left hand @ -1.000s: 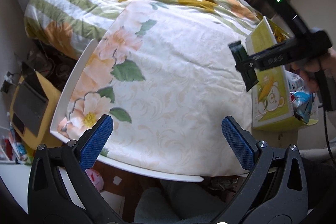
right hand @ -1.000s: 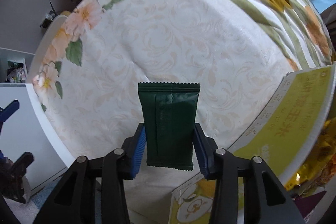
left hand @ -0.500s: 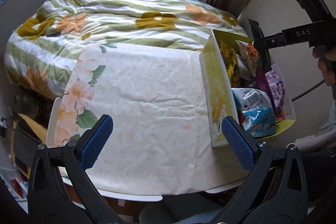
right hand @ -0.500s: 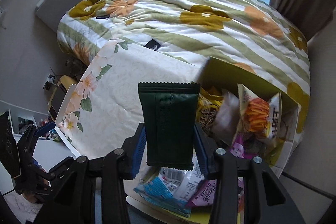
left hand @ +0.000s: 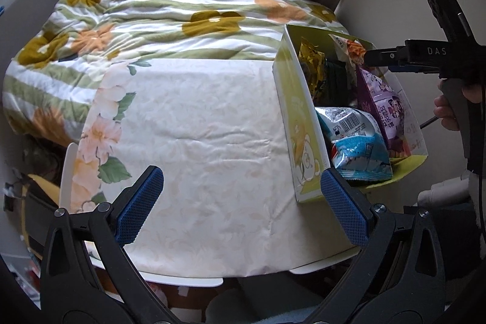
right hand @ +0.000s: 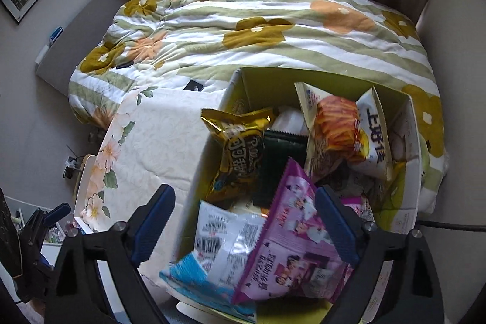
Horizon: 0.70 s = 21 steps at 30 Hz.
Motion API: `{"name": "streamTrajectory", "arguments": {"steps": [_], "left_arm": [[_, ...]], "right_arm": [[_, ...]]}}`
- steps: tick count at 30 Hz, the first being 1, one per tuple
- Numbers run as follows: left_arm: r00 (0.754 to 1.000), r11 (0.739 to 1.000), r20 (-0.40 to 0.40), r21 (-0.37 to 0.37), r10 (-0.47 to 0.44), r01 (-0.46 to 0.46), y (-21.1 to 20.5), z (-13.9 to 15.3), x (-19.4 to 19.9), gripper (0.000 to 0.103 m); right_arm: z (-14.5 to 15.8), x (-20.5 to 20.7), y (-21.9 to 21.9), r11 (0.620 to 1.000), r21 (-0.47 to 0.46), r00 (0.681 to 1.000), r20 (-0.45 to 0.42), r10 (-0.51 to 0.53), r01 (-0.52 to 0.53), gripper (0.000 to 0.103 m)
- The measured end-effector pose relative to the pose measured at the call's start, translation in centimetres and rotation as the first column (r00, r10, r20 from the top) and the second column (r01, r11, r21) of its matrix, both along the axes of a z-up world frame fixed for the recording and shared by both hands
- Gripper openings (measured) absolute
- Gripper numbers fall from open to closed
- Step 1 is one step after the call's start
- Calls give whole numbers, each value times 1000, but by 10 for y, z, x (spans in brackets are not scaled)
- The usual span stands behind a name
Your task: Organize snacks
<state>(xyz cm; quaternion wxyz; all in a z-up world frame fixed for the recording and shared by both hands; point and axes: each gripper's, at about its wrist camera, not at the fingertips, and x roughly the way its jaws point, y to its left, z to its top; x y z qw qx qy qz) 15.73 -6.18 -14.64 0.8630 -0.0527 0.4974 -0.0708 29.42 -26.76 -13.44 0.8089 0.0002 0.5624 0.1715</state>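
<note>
The yellow-green box [right hand: 407, 123] holds snack bags, a dark green packet [right hand: 281, 154] among them; the right gripper [right hand: 243, 220] is opening, empty; the left gripper [left hand: 240, 202] gapes, empty.

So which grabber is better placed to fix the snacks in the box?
Probably the right gripper: it hangs over the yellow box, jaws opening with nothing between them. The left gripper faces the bare tablecloth beside it.

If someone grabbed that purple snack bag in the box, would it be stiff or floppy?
Probably floppy: the purple snack bag is thin, creased film that leans on its neighbours in the box. It looks puffed, so likely light for its size. The glossy surface may be slippery, and the contents could crush under a hard squeeze.
</note>
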Motion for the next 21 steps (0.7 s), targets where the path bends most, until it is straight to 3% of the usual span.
{"name": "streamTrajectory", "arguments": {"steps": [5, 11, 16, 21], "left_arm": [[1000, 1000, 26, 14, -5, 5, 0, 13, -16, 102], [993, 999, 121, 47, -10, 4, 5, 53, -45, 102], [976, 998, 217, 58, -13, 0, 13, 91, -76, 102], [950, 999, 311, 53, -6, -11, 21, 123, -115, 102]], "right_arm": [[12, -24, -9, 1000, 11, 998, 58, -30, 29, 92], [51, -78, -17, 996, 53, 980, 179, -82, 73, 92], [96, -151, -6, 993, -3, 932, 347, -107, 115, 94], [126, -223, 9, 987, 18, 869, 473, -148, 158, 96]]}}
